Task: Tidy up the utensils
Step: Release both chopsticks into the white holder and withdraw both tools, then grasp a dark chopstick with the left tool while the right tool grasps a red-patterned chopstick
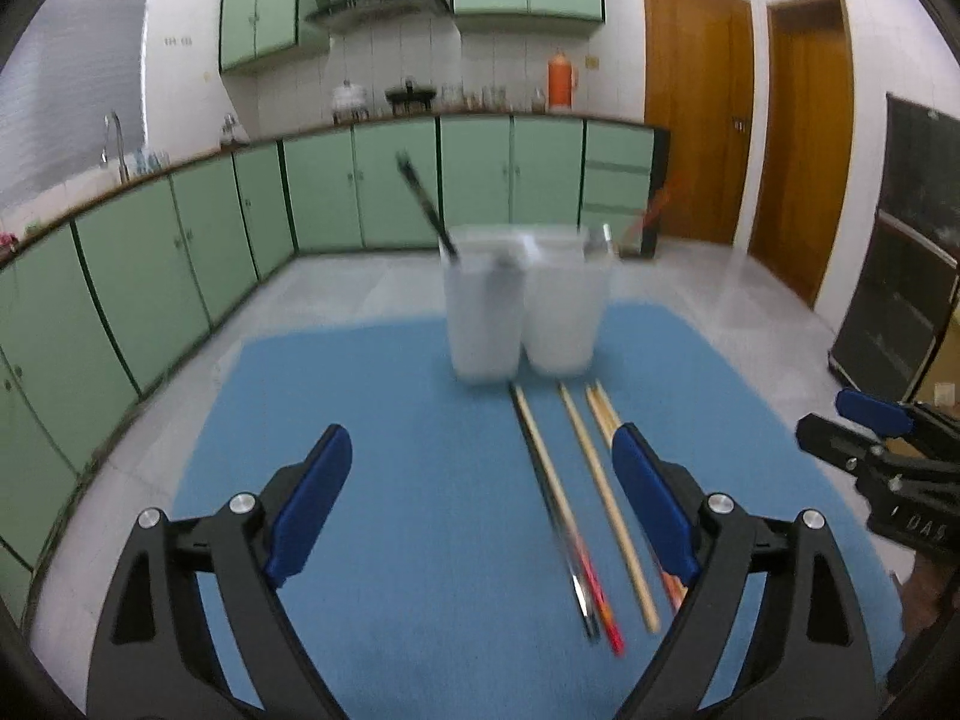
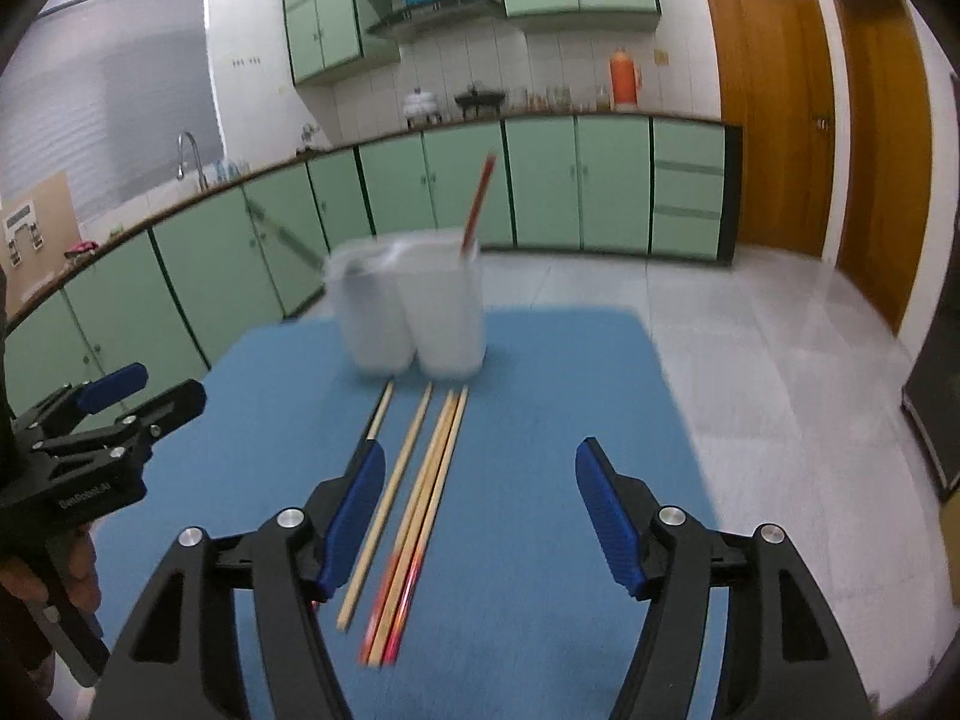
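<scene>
L gripper (image 1: 480,492) is spread wide w/ nothing between its blue pads, hovering over the blue mat (image 1: 372,420). R gripper (image 2: 480,510) likewise gapes wide and empty above the same mat (image 2: 540,420). Each tool shows at the edge of the other's cam: the R one at far right of the left-wrist view, the L one at far left of the right-wrist view, w/ part of the person's hand (image 2: 36,588) on its handle.

Chopsticks (image 1: 606,504) lie flat on the mat, roughly parallel, running from just in front of the cups toward the cams. In the left-wrist view they sit toward the R side, some passing behind the right finger (image 1: 654,516). In the right-wrist view the same chopsticks (image 2: 420,504) lie by the left finger (image 2: 354,522), one partly hidden behind it. Ends nearest the cam look red/orange, blurred.

Two translucent white cups (image 1: 522,306) stand touching side by side at the mat's far end. One holds a dark stick (image 1: 423,204) leaning left; the other a red stick (image 2: 478,204). Cups (image 2: 414,312) are motion-blurred in both views
</scene>
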`<state>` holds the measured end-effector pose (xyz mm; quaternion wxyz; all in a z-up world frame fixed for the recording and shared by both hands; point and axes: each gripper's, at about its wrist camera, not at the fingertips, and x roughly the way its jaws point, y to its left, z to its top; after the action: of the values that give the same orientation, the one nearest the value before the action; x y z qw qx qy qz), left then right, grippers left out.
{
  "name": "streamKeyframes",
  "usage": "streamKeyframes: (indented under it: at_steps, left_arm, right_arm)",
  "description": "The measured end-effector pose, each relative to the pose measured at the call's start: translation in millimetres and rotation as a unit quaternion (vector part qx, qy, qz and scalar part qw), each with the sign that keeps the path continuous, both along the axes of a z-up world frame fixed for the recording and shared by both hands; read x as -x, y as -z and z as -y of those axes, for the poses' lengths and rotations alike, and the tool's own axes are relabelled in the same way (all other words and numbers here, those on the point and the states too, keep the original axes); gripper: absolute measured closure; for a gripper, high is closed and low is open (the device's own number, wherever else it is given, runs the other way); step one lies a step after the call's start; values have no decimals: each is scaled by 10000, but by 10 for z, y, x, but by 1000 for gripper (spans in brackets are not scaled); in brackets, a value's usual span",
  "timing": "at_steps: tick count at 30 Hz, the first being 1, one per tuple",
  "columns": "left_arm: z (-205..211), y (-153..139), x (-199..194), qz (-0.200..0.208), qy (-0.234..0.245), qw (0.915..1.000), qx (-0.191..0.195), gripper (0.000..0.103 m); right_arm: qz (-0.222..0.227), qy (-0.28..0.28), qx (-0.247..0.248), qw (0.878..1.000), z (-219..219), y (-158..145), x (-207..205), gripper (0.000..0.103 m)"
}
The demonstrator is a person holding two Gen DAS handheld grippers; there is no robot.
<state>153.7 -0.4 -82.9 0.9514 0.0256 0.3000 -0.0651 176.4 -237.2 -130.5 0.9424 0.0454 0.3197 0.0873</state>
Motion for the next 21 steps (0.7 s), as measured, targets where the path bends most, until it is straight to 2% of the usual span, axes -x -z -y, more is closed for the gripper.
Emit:
streamKeyframes:
  at_steps: [4,9,14,21]
  left_arm:
    - [-34,290,162,-407,-11,9992,-61,17]
    - [-91,529,308,-738,-52,9971,-170,17]
    - [-125,653,406,-914,-135,9955,-189,17]
    - [-99,677,434,-983,-148,9949,-156,17]
  right_arm:
    - [-380,-17,4,9993,-89,271,136,40]
    - [-673,-40,69,9977,-120,484,277,49]
    - [-857,-214,108,9960,-216,616,382,61]
    - [-972,-414,251,9941,-373,705,423,72]
